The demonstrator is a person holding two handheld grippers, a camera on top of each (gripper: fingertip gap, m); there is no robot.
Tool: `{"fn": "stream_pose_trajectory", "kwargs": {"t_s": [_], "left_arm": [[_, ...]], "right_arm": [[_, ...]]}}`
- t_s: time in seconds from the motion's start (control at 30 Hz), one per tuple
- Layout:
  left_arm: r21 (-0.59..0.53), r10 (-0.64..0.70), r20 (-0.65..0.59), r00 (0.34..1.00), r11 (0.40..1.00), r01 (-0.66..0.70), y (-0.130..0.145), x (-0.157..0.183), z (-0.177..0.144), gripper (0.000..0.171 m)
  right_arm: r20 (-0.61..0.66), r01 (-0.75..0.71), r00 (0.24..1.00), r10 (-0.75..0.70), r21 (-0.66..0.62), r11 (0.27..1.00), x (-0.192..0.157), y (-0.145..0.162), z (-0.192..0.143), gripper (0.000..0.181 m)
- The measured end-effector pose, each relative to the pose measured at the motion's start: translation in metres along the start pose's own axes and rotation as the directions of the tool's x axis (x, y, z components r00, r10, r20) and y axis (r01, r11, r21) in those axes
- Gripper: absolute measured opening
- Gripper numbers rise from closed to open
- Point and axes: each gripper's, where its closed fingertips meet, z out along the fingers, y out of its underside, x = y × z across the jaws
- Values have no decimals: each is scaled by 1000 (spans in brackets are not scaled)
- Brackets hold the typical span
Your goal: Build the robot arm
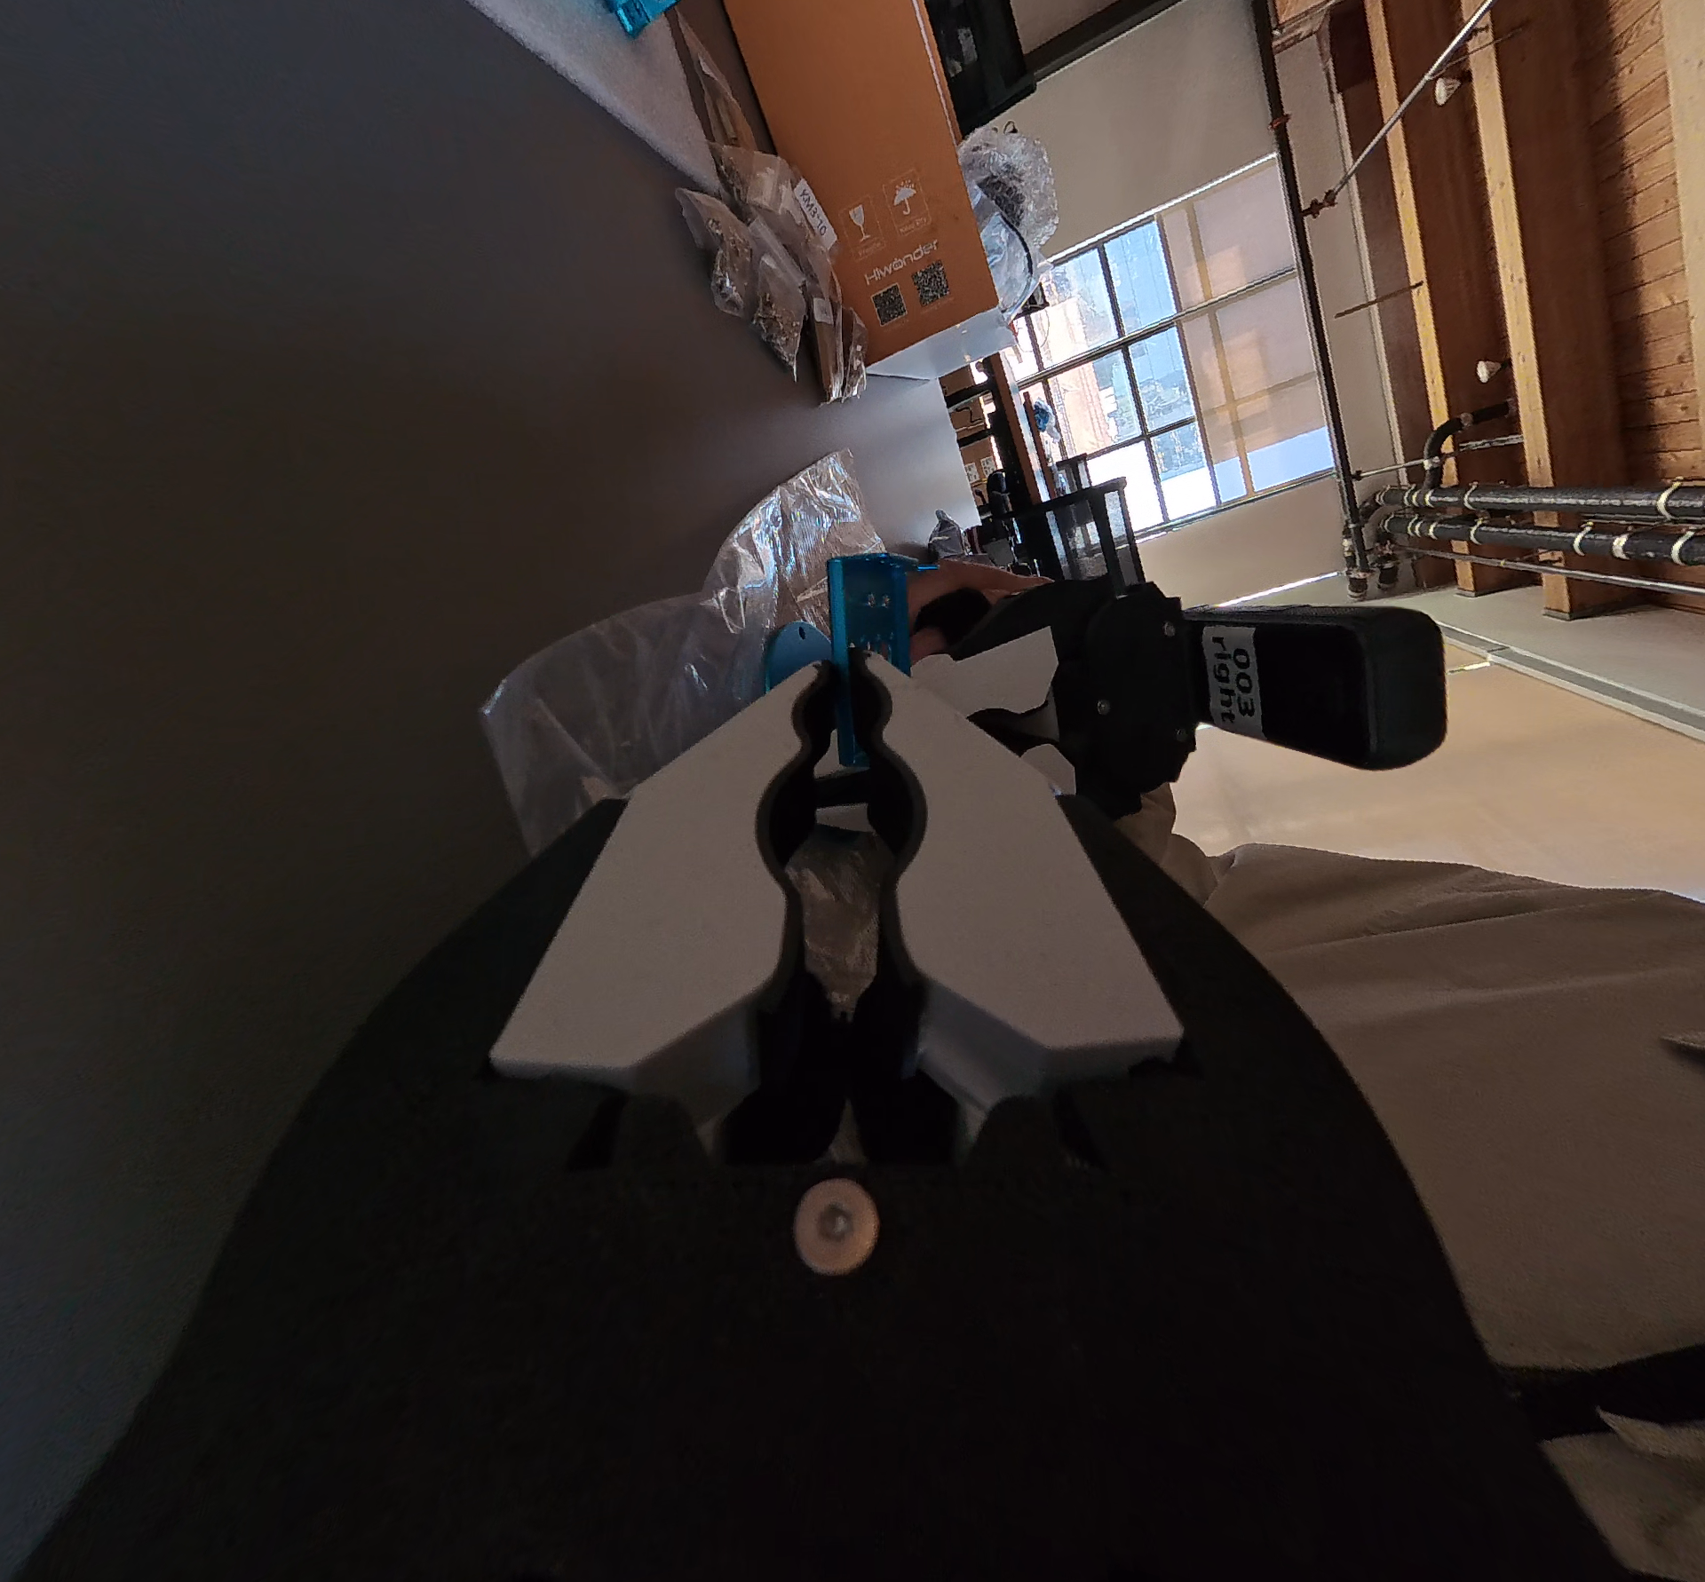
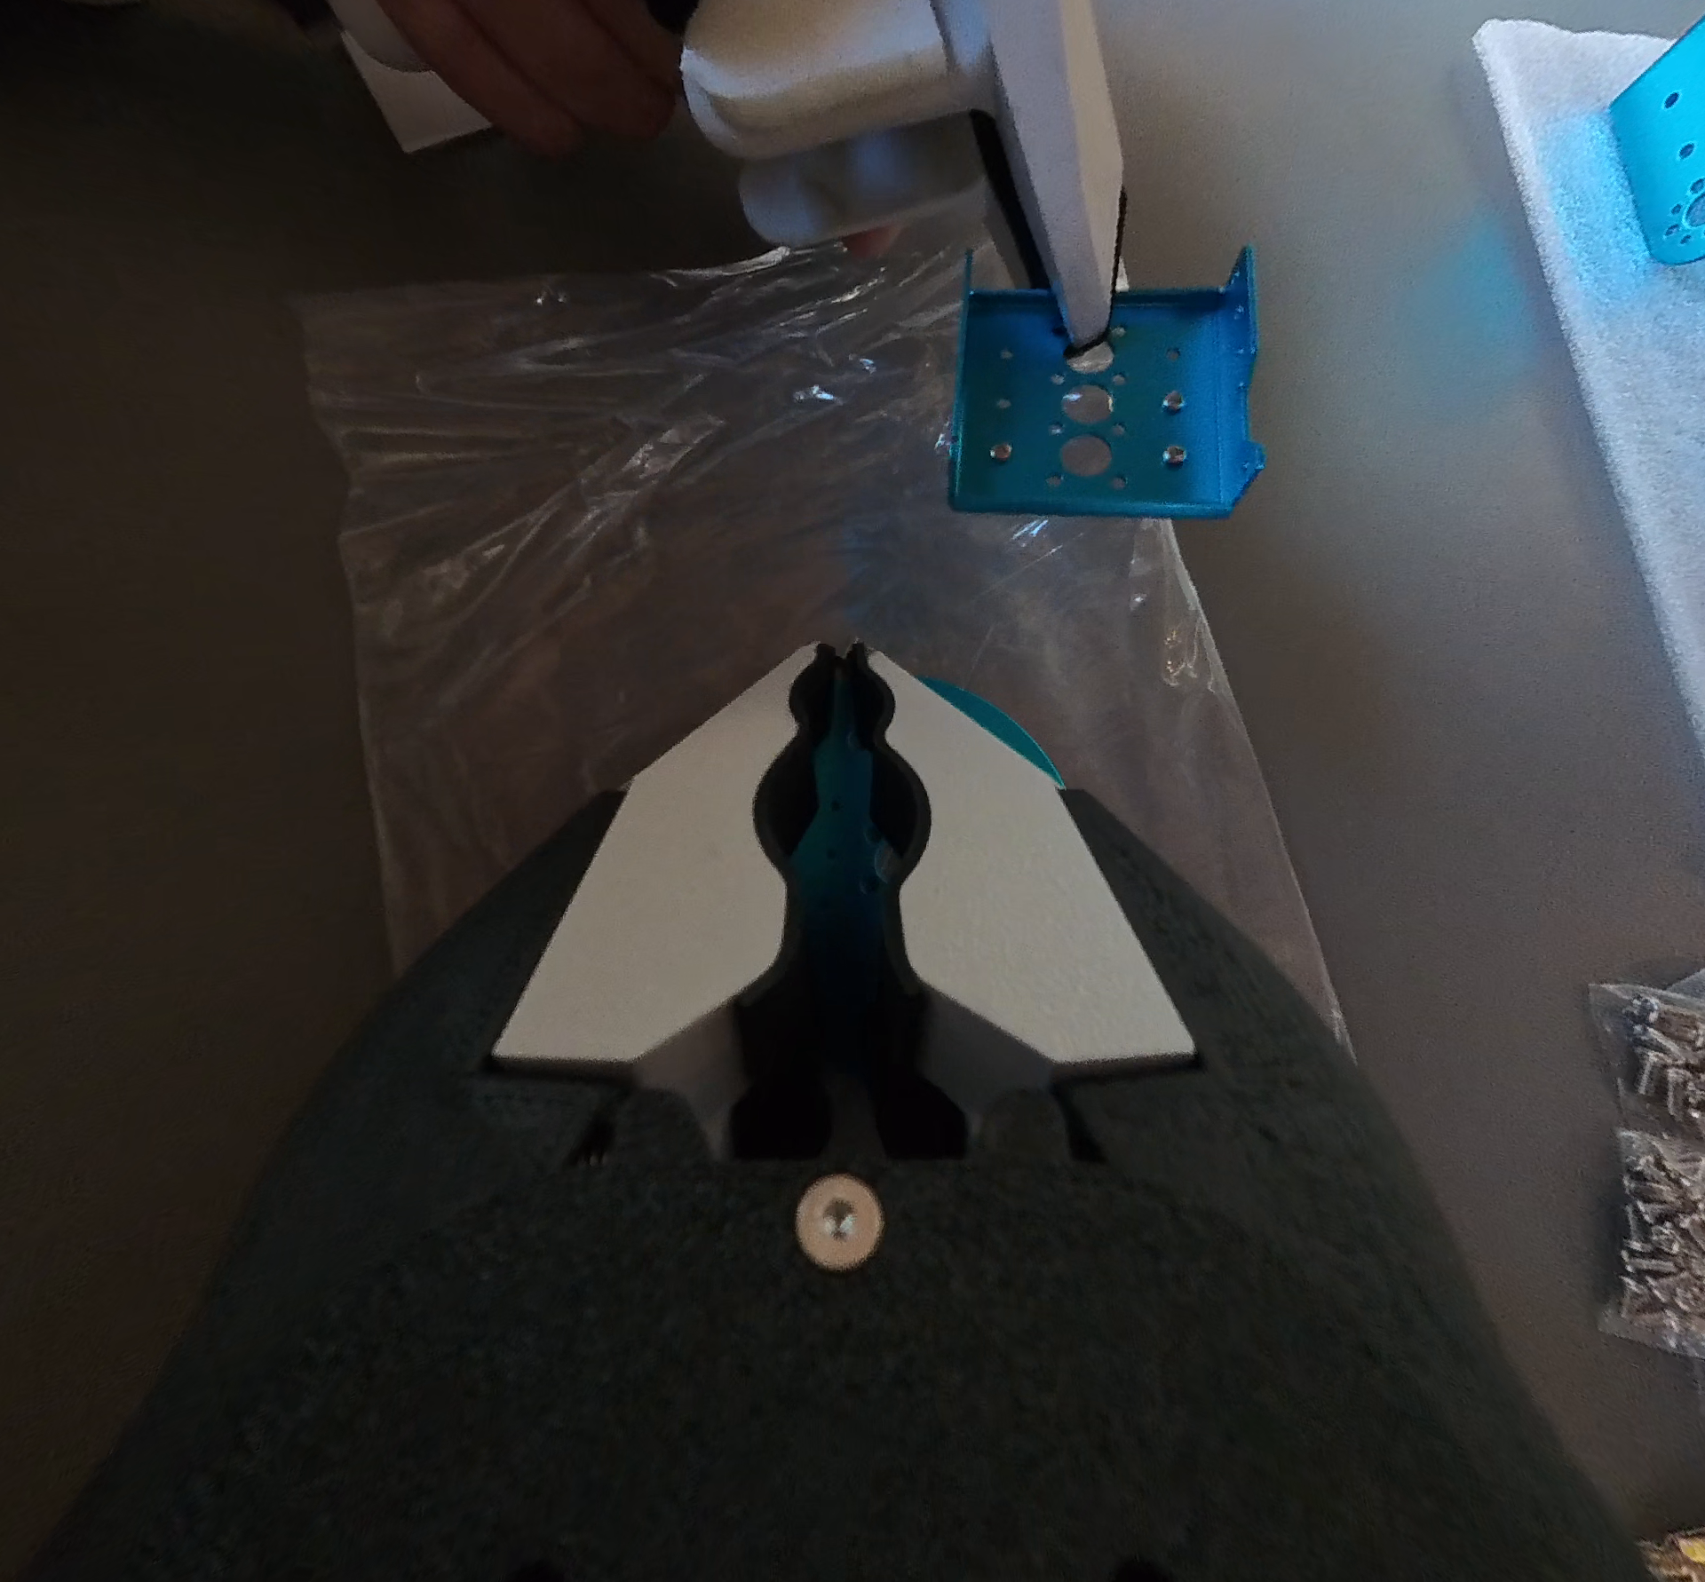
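Blue U-bracket [image 2: 1102,417] pinched edge-on by left gripper [image 1: 858,661], fingers pressed onto its drilled plate; hangs above clear plastic bag [image 2: 646,468] on grey table [image 2: 1384,615]. From right gripper [image 2: 844,648] it sits near, at about 1 o'clock. Right fingers clamp a second blue plate [image 2: 840,846], long axis running 12–6 along them. Screw bags [image 2: 1661,1169] at 3 o'clock.

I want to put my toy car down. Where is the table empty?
Bare grey table lies left of the clear plastic bag, and a strip between the bag and the white foam sheet. It is crowded by the screw bags and the orange box.
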Motion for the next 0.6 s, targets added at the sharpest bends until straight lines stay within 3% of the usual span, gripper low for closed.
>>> {"fn": "stream_pose_trajectory", "kwargs": {"t_s": [0.33, 0.6], "left_arm": [[-8, 18, 17, 1000, 1000, -18, 2, 0, 2, 1], [-14, 52, 43, 998, 999, -52, 5, -2, 4, 1]], "right_arm": [[-33, 3, 999, -2, 38, 999, 3, -7, -6, 0], [102, -285, 957, 272, 141, 948, -2, -12, -21, 0]]}}
